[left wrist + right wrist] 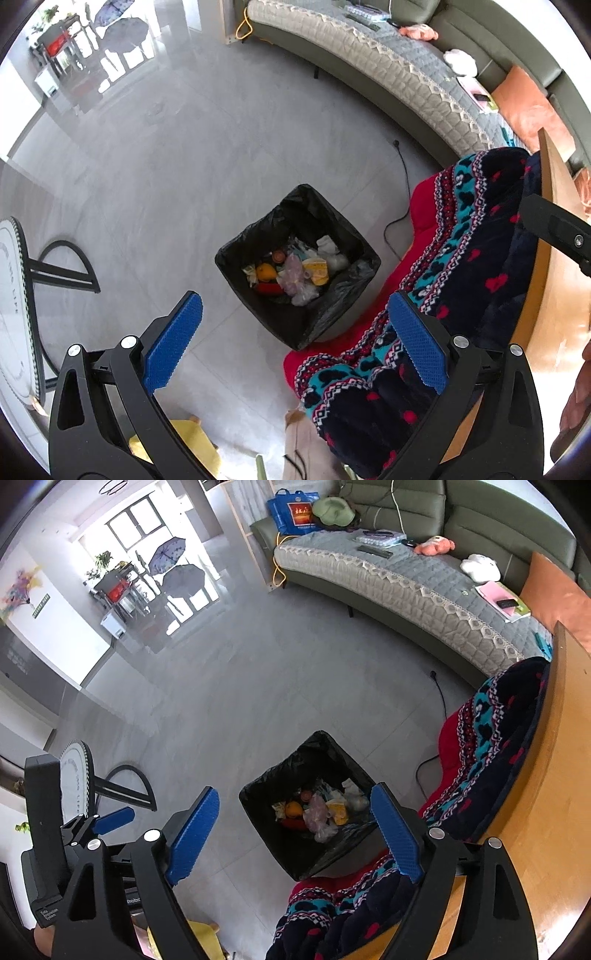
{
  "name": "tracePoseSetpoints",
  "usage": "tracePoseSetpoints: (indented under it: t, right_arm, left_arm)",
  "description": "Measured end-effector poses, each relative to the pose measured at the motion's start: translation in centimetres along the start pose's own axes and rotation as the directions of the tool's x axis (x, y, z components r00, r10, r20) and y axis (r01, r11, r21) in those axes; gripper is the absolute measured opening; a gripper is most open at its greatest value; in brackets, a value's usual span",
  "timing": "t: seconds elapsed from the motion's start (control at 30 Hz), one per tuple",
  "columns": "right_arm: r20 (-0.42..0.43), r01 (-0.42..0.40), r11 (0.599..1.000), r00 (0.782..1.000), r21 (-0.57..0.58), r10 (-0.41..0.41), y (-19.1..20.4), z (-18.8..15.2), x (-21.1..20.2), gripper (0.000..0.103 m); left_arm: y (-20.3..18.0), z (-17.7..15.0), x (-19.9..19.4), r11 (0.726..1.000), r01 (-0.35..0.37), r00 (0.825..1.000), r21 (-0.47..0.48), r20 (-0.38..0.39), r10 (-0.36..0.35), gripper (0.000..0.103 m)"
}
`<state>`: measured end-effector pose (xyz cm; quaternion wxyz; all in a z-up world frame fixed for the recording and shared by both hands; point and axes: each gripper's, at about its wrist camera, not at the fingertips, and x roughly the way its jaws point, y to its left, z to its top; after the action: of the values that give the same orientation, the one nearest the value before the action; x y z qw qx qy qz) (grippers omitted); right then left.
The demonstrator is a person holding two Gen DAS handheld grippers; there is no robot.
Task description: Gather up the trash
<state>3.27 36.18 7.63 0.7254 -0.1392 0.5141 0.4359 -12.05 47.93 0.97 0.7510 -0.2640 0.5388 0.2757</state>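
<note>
A black-lined square trash bin point(354, 236) stands on the grey floor, holding mixed trash point(295, 273): an orange fruit, wrappers, tissue and a plastic bag. It also shows in the right wrist view point(266, 794). My left gripper point(295, 317) is open and empty, held above the bin's near side. My right gripper point(295, 819) is open and empty, also above the bin. The left gripper point(114, 818) shows at the left of the right wrist view, and part of the right gripper point(554, 229) at the right edge of the left wrist view.
A patterned dark blanket with red lining point(461, 258) hangs off a wooden table edge point(554, 258) right of the bin. A black cable point(402, 192) lies on the floor. A grey-covered sofa point(424, 587) runs along the back. A round side table point(14, 295) stands left. Yellow item point(192, 443) below.
</note>
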Motion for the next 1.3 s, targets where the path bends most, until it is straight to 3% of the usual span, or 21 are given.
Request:
tracePoseSetpoints:
  t: [0.33, 0.77, 1.17, 1.3]
  right_arm:
    - [0.066, 0.022, 0.999, 0.998, 0.028, -0.024, -2.5, -2.3, -4.9, 0.085]
    - [0.144, 0.083, 0.987, 0.984, 0.139, -0.103, -9.3, -6.8, -11.6, 0.085]
    - [0.158, 0.146, 0.949, 0.968, 0.281, -0.196, -16.4, -13.0, -16.0, 0.087]
    - [0.155, 0.175, 0.926, 0.959, 0.335, -0.238, -18.9, -15.4, -17.3, 0.087]
  left_arm:
    - [-2.9, -1.8, -3.3, 0.999, 0.029, 0.998, 0.029, 0.062, -0.031, 0.097]
    - [-12.4, -4.1, -6.2, 0.978, 0.096, 0.989, 0.184, 0.092, -0.114, 0.097]
    - [-23.0, -7.1, -6.7, 0.920, 0.168, 0.978, 0.354, 0.053, -0.200, 0.097]
    - [-26.3, -8.5, -6.9, 0.888, 0.181, 0.974, 0.423, 0.046, -0.221, 0.097]
